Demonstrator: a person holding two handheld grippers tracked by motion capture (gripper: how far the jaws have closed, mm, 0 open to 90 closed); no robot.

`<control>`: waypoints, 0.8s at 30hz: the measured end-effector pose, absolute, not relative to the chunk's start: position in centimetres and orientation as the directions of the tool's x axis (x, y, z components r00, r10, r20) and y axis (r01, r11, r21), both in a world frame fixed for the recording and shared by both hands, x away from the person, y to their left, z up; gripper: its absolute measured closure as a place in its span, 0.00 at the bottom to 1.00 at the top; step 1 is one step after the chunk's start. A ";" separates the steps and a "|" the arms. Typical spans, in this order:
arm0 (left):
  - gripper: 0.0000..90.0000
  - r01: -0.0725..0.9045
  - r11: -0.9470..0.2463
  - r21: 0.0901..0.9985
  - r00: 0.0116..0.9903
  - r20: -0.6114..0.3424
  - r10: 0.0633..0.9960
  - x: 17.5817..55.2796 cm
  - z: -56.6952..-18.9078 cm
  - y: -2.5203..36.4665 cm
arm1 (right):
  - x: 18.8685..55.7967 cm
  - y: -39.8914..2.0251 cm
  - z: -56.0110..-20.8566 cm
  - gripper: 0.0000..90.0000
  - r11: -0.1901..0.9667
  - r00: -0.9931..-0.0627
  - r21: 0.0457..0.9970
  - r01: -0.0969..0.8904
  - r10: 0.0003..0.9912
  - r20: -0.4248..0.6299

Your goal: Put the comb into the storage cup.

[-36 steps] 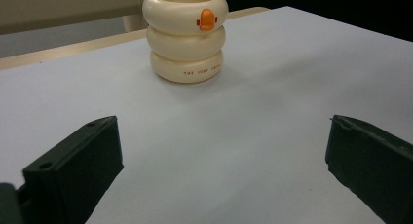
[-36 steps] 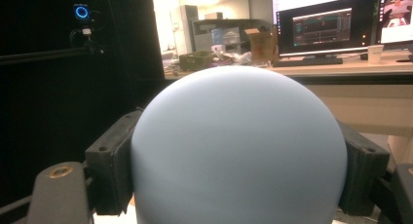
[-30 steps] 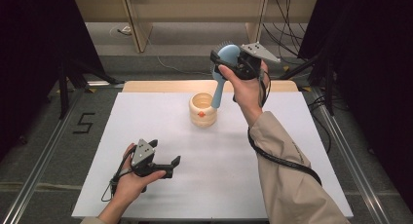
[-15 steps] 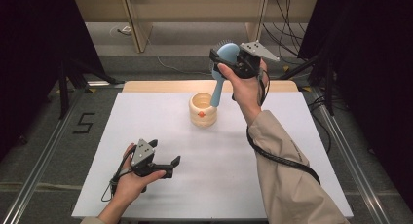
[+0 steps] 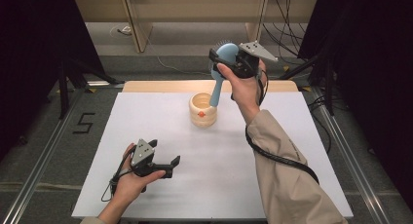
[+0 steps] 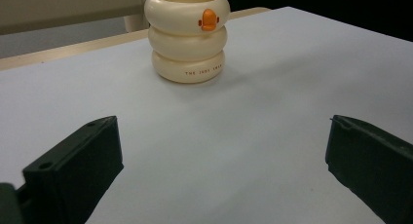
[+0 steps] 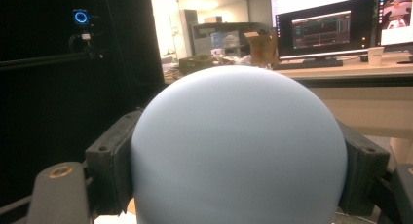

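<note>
Resting low on the white tabletop (image 5: 292, 151), the left gripper (image 5: 168, 166) gapes wide, empty. Centre: a cream ribbed duck-beak cup (image 5: 203, 108) receives the handle tip of a pale-blue round hairbrush (image 5: 220, 73). The raised right gripper (image 5: 220, 58) clamps its head; the right gripper view shows the brush's smooth back.

Brush (image 5: 220, 70) handle in cup (image 5: 203, 109) on table (image 5: 272, 151)

**Bright table, dark surroundings**

Overhead light is washing the white table (image 5: 146, 117) evenly, while the sides are falling into black. The cup (image 6: 187, 36) is casting a soft shadow. The blue brush head (image 7: 238, 146) is showing close and blurred; monitors (image 7: 321, 27) are glaring behind.
</note>
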State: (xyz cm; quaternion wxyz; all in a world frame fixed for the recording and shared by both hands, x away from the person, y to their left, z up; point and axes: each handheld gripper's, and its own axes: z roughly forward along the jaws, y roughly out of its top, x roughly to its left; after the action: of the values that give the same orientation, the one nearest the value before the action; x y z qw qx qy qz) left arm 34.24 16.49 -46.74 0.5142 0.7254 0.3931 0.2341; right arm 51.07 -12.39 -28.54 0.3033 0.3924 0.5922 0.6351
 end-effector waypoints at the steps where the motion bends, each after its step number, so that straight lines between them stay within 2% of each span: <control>1: 0.00 0.329 -0.162 0.930 0.581 -0.064 0.811 34.2 -46.7 16.5 | 51.1 -12.4 -28.5 0.23 -0.115 -0.508 0.990 0.078 0.850 0.139; 24: 0.00 0.329 -0.162 0.930 0.581 -0.064 0.811 34.3 -46.8 16.5 | 51.7 -12.0 -28.5 0.23 -0.121 -0.500 0.990 0.068 0.855 0.139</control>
State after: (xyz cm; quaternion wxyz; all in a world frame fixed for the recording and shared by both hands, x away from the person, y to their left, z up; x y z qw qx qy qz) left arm 34.26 16.50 -46.76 0.5141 0.7254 0.3931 0.2344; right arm 51.74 -12.02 -28.52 0.3089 0.3934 0.5866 0.6369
